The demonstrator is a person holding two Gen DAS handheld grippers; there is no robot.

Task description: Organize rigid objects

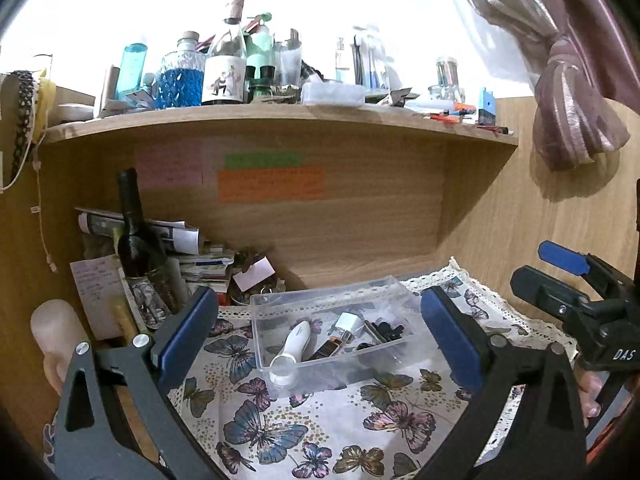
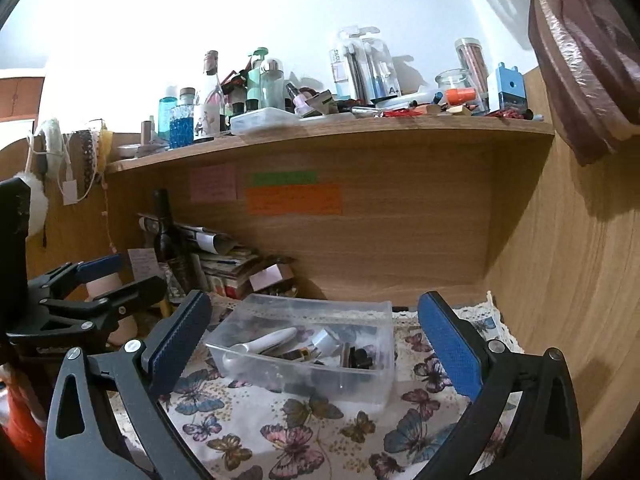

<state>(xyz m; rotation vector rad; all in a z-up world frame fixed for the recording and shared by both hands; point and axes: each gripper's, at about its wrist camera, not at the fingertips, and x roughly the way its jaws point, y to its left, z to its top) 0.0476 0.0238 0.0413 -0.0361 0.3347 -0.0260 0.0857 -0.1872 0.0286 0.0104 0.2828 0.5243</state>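
A clear plastic bin (image 1: pixel 280 304) (image 2: pixel 376 380) stands on the butterfly-print cloth (image 1: pixel 320 420) (image 2: pixel 320 432). In it lie a white handheld device (image 1: pixel 290 346) (image 2: pixel 268 342), a small white bottle (image 1: pixel 347 326) (image 2: pixel 326 340), a dark tube (image 1: pixel 330 348) and black clips (image 1: pixel 386 330) (image 2: pixel 360 358). My left gripper (image 1: pixel 320 328) is open and empty, just short of the bin. My right gripper (image 2: pixel 316 340) is open and empty, also facing the bin. Each gripper shows in the other's view, the right one (image 1: pixel 560 276) and the left one (image 2: pixel 108 280).
A dark wine bottle (image 1: pixel 136 232) (image 2: pixel 164 224) stands by stacked papers and books (image 1: pixel 200 256) (image 2: pixel 228 264) at the back left. A wooden shelf (image 1: pixel 280 120) (image 2: pixel 320 132) overhead holds many bottles and pens. A wooden wall (image 2: pixel 560 280) and a curtain (image 1: pixel 568 92) close off the right.
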